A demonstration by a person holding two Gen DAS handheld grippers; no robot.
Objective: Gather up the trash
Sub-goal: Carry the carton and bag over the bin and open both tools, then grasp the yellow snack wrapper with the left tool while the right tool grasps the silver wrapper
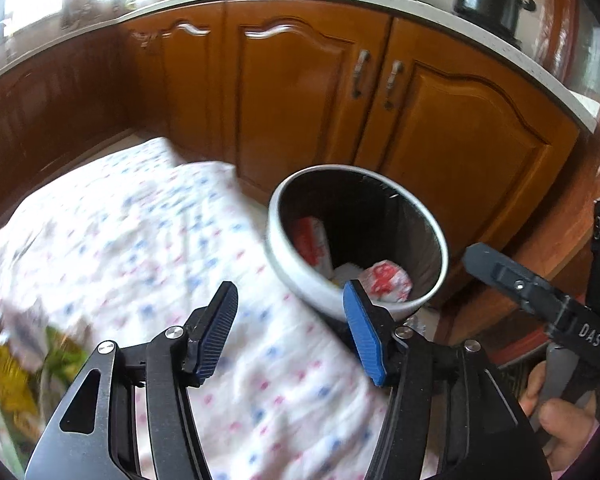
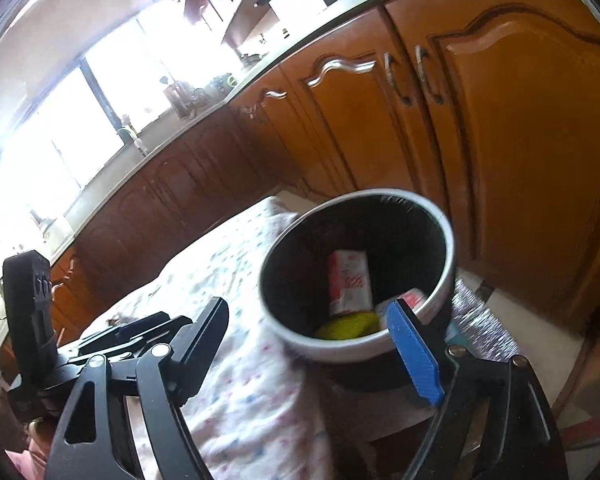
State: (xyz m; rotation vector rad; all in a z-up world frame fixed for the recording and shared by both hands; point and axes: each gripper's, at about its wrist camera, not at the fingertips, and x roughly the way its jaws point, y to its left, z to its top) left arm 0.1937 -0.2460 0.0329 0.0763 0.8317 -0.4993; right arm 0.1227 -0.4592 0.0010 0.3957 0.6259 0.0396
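Wooden cabinet doors [image 1: 292,92] behind, floral tablecloth [image 1: 148,240] over table, round grey-rimmed trash bin [image 1: 300,272] just beside cloth edge. Inside bin: red-white carton [image 2: 348,282], crumpled red-white wrapper [image 1: 386,280], yellow scrap [image 2: 346,326]. Left gripper [image 1: 290,330] half spread, nothing between pads. Right gripper [image 2: 312,344] spread wide, empty, near bin rim.
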